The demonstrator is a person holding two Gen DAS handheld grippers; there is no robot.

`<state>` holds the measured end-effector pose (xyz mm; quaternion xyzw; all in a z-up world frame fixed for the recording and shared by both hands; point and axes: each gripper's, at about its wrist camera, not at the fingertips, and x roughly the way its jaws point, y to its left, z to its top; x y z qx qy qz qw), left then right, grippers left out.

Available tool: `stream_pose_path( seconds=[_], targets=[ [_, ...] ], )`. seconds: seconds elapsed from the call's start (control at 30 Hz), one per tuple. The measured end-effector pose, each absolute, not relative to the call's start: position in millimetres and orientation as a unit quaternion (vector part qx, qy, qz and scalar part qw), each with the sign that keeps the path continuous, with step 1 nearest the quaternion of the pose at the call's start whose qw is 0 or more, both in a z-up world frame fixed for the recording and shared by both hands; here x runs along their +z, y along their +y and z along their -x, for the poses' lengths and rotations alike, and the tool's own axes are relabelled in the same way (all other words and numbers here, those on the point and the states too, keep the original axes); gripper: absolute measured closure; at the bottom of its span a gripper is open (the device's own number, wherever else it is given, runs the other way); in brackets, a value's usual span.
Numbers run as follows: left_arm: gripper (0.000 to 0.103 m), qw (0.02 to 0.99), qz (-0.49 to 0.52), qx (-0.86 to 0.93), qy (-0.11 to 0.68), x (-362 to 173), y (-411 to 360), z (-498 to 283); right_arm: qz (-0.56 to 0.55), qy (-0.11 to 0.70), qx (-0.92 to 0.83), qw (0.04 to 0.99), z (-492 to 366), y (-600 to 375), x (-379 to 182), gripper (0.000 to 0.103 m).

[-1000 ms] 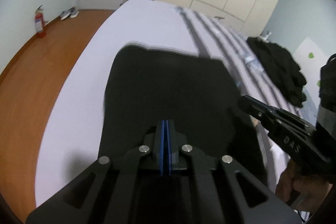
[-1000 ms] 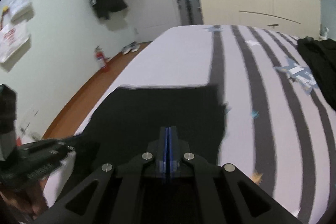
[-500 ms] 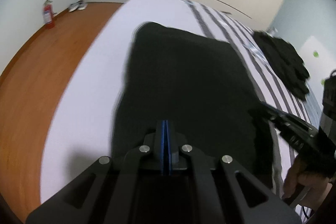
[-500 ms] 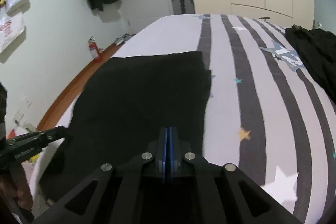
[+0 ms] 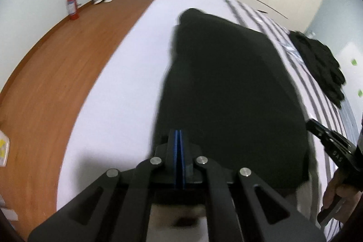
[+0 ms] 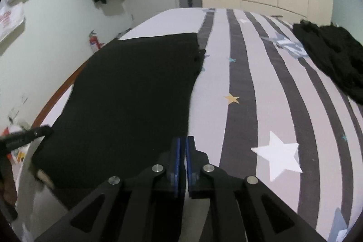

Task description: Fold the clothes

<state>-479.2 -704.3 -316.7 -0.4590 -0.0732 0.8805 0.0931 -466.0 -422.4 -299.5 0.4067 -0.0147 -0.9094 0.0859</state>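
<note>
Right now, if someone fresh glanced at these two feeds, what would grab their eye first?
The black garment spread flat along the bed's plain white side, next to the grey-striped, star-printed sheet. Then the right gripper at the garment's near corner, jaws opening with nothing clearly between them, and the left gripper shut at the other near corner. A crumpled dark clothes pile lies on the bed's far right.

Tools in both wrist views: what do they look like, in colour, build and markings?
Both tools are matte black. The left tool and right tool each have two flat fingers lined with blue pads, driven by cut-out linkage arms with silver rivets. Seen from the side, the right tool bears small pale lettering.
</note>
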Motion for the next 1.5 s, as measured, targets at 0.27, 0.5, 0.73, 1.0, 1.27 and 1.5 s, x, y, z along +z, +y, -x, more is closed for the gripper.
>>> stream_pose_path(
  seconds=[0.27, 0.5, 0.73, 1.0, 1.27, 1.5],
  targets=[
    [0.101, 0.077, 0.481, 0.871, -0.063, -333.2, -684.2, 462.4, -0.421, 0.002, -0.896, 0.142, 421.4, -462.2, -312.1, 0.096],
    [0.101, 0.031, 0.485, 0.871, -0.073, -314.1, -700.3, 442.4, -0.445, -0.021, -0.890, 0.095, 401.9, -411.8, -316.8, 0.097],
    [0.038, 0.055, 0.459, 0.884, -0.069, -252.7, -642.6, 397.6, -0.455, -0.018, -0.886, 0.090, 383.1, -378.5, -279.9, 0.049],
    [0.002, 0.001, 0.425, 0.901, -0.085, -193.3, -564.0, 333.9, -0.423, 0.004, -0.900, 0.101, 349.4, -336.6, -227.0, 0.005],
    [0.001, -0.104, 0.389, 0.912, -0.082, -148.6, -484.4, 236.4, -0.416, 0.016, -0.897, 0.148, 300.5, -253.7, -187.7, 0.001],
    [0.001, -0.126, 0.359, 0.919, -0.107, -126.4, -418.3, 167.9, -0.364, 0.059, -0.907, 0.206, 245.6, -201.0, -144.1, 0.001]
  ],
)
